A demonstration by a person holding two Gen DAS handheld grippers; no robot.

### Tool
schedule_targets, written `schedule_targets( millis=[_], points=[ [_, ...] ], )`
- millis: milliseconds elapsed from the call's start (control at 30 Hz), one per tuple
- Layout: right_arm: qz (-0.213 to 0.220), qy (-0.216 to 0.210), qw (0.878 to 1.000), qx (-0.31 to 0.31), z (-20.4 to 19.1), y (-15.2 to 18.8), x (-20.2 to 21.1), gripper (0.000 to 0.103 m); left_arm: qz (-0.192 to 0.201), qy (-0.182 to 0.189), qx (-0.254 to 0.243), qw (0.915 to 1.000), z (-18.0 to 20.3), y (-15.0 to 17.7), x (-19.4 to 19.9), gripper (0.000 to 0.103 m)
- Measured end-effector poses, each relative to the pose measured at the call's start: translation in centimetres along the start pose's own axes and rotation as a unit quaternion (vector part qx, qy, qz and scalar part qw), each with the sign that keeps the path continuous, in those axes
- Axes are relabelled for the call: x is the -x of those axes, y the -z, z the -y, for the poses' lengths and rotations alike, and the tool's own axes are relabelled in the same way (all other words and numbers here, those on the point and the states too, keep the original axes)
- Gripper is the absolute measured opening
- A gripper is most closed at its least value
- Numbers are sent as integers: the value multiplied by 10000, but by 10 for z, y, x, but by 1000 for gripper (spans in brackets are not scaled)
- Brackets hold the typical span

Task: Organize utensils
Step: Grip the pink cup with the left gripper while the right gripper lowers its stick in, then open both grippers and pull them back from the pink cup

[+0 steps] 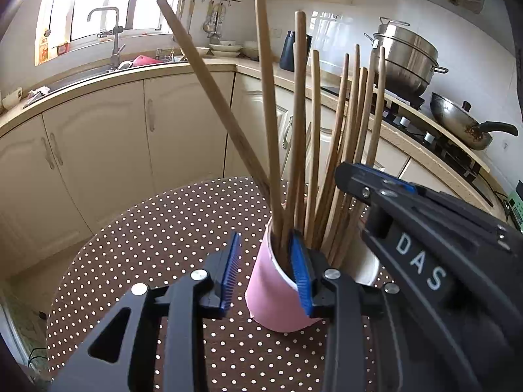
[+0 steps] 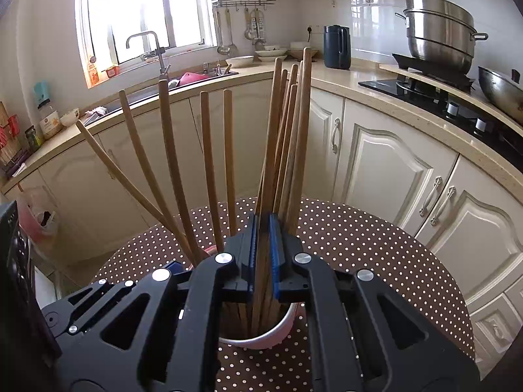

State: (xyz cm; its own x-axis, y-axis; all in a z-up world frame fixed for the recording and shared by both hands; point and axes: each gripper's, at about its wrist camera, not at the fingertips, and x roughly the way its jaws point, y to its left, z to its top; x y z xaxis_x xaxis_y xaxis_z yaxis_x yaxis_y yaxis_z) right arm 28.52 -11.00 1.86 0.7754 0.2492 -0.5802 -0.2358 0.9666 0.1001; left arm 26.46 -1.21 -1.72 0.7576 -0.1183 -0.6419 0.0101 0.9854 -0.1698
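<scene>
A pink cup [image 1: 274,297] stands on the polka-dot table and holds several wooden chopsticks [image 1: 299,137]. My left gripper [image 1: 266,271] is open, with the cup's left wall and rim between its blue pads; the right pad sits inside the rim. My right gripper [image 2: 262,254] is shut on a bundle of chopsticks [image 2: 287,150] that stand in a second, white-rimmed cup [image 2: 261,336]. That white cup [image 1: 367,266] stands just right of the pink one. The right gripper's body [image 1: 425,228] crosses the left wrist view. Loose chopsticks [image 2: 170,163] fan out to the left.
The round table [image 1: 163,235] has a brown cloth with white dots. Cream cabinets [image 2: 385,163] curve behind it. The counter holds a sink and tap [image 2: 153,49], a dark kettle [image 2: 336,47], a steel steamer pot [image 2: 438,29] and a wok [image 1: 457,121].
</scene>
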Motion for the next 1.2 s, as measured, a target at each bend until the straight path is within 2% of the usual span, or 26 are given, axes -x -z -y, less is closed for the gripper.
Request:
schedule_targets(
  millis=[167, 400, 767, 1033, 1133, 1200],
  points=[
    [39, -24, 10000, 13, -2, 0, 4, 20, -9, 0, 23, 10000, 1, -1, -1, 33],
    [226, -103, 9997, 57, -7, -1, 17, 45, 148, -27, 33, 9999, 0, -4, 10, 33],
    [560, 41, 9983, 136, -12, -8, 49, 47, 481, -121, -163, 9986, 8, -7, 44, 33],
    [933, 109, 9956, -35, -8, -4, 94, 51, 864, -333, -304, 9952, 6, -9, 88, 33],
    [1055, 172, 9942, -76, -7, -2, 112, 51, 997, -374, -349, 9937, 6, -7, 107, 38],
    [1137, 185, 9932, -135, -7, 1, 125, 51, 1089, -415, -378, 9925, 6, -6, 119, 38]
  ],
)
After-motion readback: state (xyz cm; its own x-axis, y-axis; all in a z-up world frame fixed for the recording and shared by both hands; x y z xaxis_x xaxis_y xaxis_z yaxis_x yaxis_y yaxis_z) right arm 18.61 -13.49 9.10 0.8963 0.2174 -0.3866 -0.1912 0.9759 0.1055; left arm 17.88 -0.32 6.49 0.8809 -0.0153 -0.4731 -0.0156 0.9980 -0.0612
